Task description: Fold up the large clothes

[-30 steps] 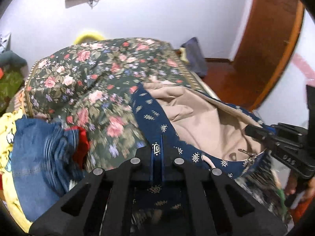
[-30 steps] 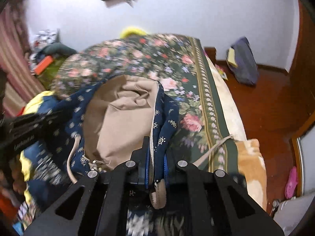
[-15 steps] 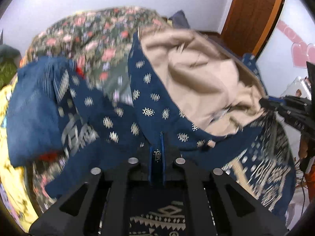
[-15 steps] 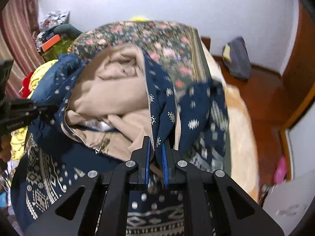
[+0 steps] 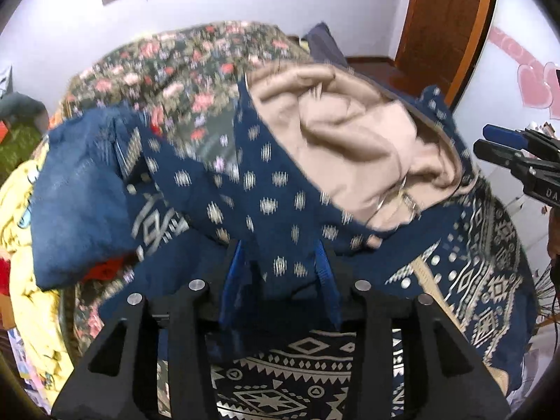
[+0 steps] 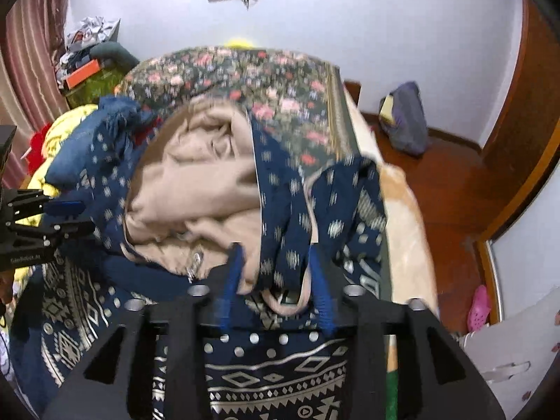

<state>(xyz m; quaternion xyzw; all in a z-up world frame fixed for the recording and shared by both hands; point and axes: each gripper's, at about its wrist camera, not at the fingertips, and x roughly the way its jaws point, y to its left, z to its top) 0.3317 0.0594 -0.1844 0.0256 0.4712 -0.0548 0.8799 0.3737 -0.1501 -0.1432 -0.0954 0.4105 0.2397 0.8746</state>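
Observation:
A large navy hooded jacket (image 5: 266,189) with white patterns and a beige lining (image 5: 353,147) lies bunched on the floral bed (image 5: 182,59). My left gripper (image 5: 280,262) is open, its blue pads spread around a fold of the navy cloth. My right gripper (image 6: 276,273) is open too, with a navy fold and beige edge loose between its pads. The jacket (image 6: 287,192) and its lining (image 6: 196,178) fill the right wrist view. Each gripper shows in the other's view: the right one (image 5: 518,164) and the left one (image 6: 45,220).
A blue denim garment (image 5: 80,189) and yellow cloth (image 5: 21,262) lie left of the jacket. A wooden door (image 5: 451,17) and red-brown floor (image 6: 444,189) are to the right, with a grey bag (image 6: 406,119) by the wall.
Both grippers brought the jacket down onto the bed and opened; the cloth is now slack between the pads. The patterned hem now lies spread below both grippers.

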